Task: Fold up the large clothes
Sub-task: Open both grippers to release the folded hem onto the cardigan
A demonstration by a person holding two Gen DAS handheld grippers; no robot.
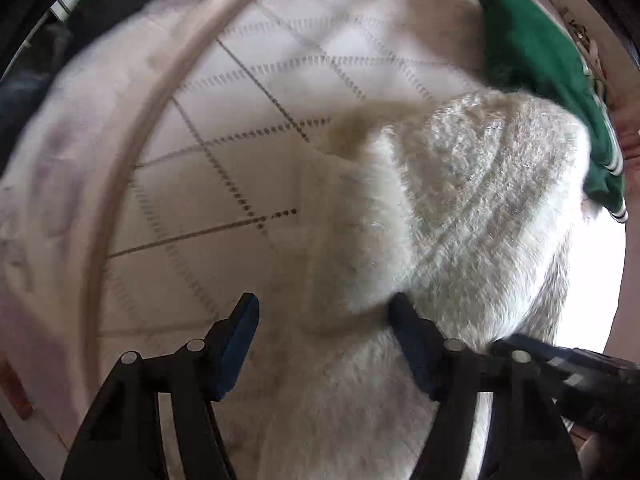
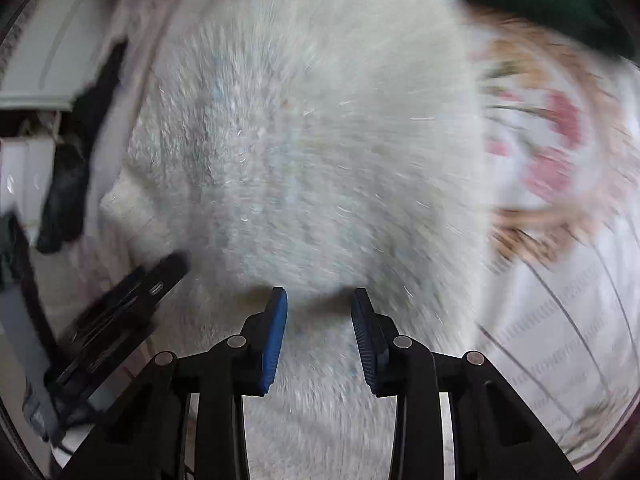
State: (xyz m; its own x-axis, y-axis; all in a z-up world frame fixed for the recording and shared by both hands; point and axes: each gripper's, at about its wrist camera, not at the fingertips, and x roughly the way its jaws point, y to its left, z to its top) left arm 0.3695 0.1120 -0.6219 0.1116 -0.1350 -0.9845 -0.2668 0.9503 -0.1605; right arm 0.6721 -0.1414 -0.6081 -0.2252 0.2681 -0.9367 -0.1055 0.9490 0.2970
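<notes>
A fluffy white knitted sweater (image 1: pixel 460 208) lies on a pale quilted bed cover (image 1: pixel 248 128). My left gripper (image 1: pixel 324 304) is open just above the sweater's near edge, its right finger touching the fabric. In the right wrist view the sweater (image 2: pixel 312 152) fills the middle, blurred by motion. My right gripper (image 2: pixel 320 300) is open with its blue-padded fingertips (image 2: pixel 276 320) close over the sweater, nothing clamped between them. The other gripper's black body shows at the lower right of the left wrist view (image 1: pixel 568 376) and at the left of the right wrist view (image 2: pixel 120 312).
A green garment with white stripes (image 1: pixel 540 72) lies beyond the sweater at the far right. A pink piped border (image 1: pixel 132 152) runs along the quilt's left side. Dark clothes (image 2: pixel 76 168) hang at the left edge. A floral print (image 2: pixel 552 152) shows on the bedding at the right.
</notes>
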